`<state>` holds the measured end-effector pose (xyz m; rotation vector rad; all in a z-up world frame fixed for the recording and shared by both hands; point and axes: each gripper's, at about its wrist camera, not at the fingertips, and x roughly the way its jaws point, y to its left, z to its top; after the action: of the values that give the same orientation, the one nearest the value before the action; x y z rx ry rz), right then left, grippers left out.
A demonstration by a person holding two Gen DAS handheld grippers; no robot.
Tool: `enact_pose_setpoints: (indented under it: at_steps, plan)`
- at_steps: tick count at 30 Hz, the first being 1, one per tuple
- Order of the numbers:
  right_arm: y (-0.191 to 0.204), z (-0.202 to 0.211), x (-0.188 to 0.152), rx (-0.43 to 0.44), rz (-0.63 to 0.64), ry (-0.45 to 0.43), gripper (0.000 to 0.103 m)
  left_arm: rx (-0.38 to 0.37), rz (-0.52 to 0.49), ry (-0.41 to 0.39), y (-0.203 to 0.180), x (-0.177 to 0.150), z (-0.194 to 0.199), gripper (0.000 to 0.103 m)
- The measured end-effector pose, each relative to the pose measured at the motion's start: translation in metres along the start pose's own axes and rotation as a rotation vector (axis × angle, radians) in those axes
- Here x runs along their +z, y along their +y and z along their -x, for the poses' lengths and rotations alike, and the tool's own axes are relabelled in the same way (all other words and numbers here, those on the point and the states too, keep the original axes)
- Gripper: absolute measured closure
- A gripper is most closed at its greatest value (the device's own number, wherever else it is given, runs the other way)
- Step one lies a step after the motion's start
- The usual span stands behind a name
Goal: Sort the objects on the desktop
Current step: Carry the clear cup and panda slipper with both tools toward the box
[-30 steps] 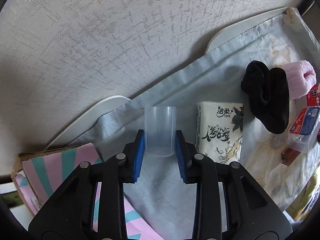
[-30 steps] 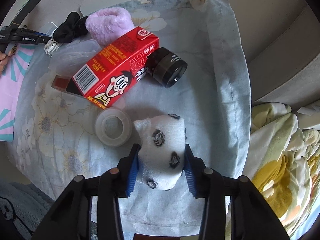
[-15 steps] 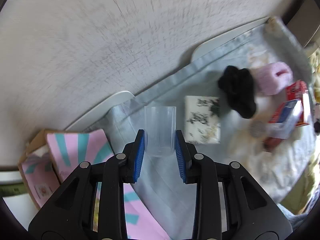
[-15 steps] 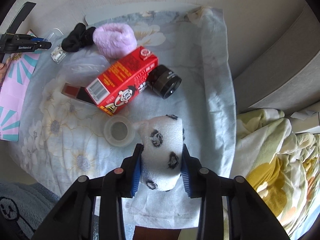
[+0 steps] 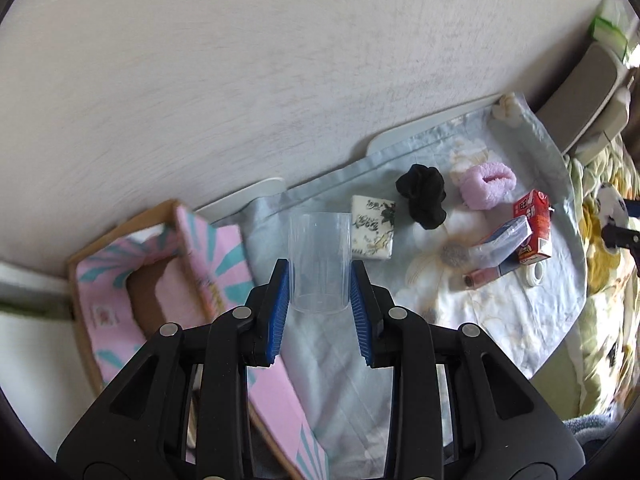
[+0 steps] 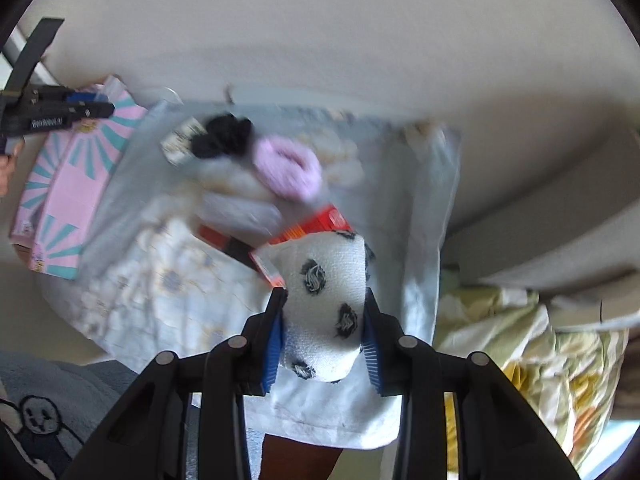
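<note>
Clear plastic cup [image 5: 319, 264] pinched between the blue pads of the left gripper [image 5: 319, 292], held upright at centre frame above the pale blue floral cloth [image 5: 480, 304] covering the worktop. Spotted white sock [image 6: 326, 308] squeezed in the right gripper [image 6: 324, 320], whose jaws have just been closing on it, at lower centre of the right wrist view. Judged as the carry step of sorting: both items gripped and apparently off the cloth, neither yet set down. Next move probably calls for bringing the cup leftward over the pink and teal cardboard box [image 5: 160, 280] at the left of the frame, with its open hollow showing, then lowering and releasing; destination of the sock not evident. Left on the cloth, at upper right of the left wrist view: tissue pack [image 5: 372, 232], black scrunchie [image 5: 422, 196], pink scrunchie [image 5: 486, 184], red carton [image 5: 534, 228], a small clear case [image 5: 504, 242], a roll of tape [image 5: 534, 276]. Open room directly ahead of the cup and between cup and box; box wall to be cleared on the way in. Cloth edge falling away at lower right, toward yellow-green bedding [image 6: 532, 340]. Plain wall close behind, along the top of both views. Right wrist view heavily blurred, so small details there uncertain.
</note>
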<state>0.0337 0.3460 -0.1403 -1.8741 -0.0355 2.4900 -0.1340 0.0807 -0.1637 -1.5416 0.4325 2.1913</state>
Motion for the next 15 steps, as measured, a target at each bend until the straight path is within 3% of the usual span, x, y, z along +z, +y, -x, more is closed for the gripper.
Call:
enact_pose_setpoints:
  at_steps: [15]
  plan:
    - [0.091, 0.018, 0.091, 0.13, 0.273, -0.072, 0.071, 0.075, 0.234, -0.029, 0.062, -0.083, 0.052, 0.076]
